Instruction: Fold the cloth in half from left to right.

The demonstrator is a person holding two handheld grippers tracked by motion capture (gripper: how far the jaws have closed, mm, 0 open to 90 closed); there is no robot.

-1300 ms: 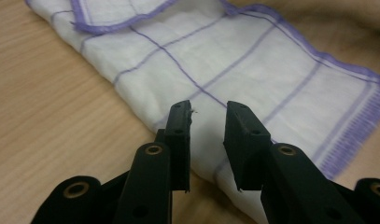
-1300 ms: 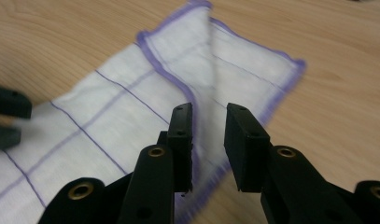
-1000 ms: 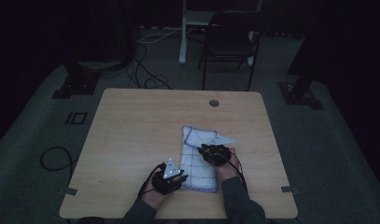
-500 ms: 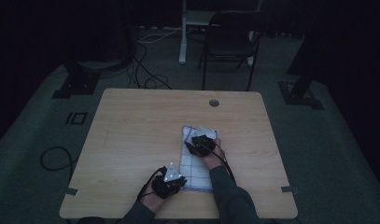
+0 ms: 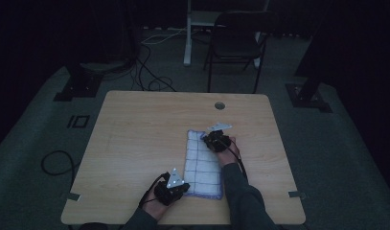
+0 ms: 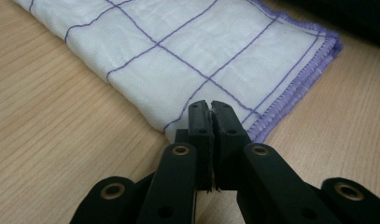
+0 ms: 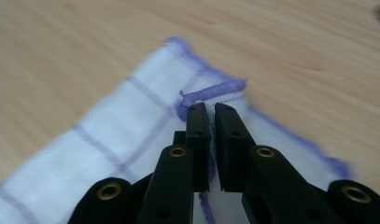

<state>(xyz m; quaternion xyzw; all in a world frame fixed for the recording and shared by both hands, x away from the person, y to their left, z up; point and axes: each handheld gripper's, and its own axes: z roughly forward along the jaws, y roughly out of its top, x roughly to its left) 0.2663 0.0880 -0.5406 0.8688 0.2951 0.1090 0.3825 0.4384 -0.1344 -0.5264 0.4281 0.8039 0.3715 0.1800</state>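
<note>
A folded white cloth point(image 5: 202, 165) with purple grid lines and a purple hem lies lengthwise on the wooden table point(image 5: 135, 134). My left gripper point(image 5: 184, 187) is at the cloth's near left corner. In the left gripper view the cloth point(image 6: 201, 51) runs away from the left gripper point(image 6: 211, 108), whose jaws have just been closing and now pinch a sliver of fabric. My right gripper point(image 5: 208, 140) is at the far right corner. In the right gripper view its jaws point(image 7: 212, 112) have just been closing and hold the cloth's point(image 7: 127, 135) hemmed edge.
A round cable hole point(image 5: 219, 105) sits near the table's far edge. Beyond the table stand a dark chair point(image 5: 240, 33) and a white post point(image 5: 188, 33), with cables point(image 5: 149, 72) on the floor. Bare tabletop stretches to the left of the cloth.
My right hand has moved along the cloth toward its far end. The raised flap seen earlier by that hand now lies flat. The left hand has kept still.
</note>
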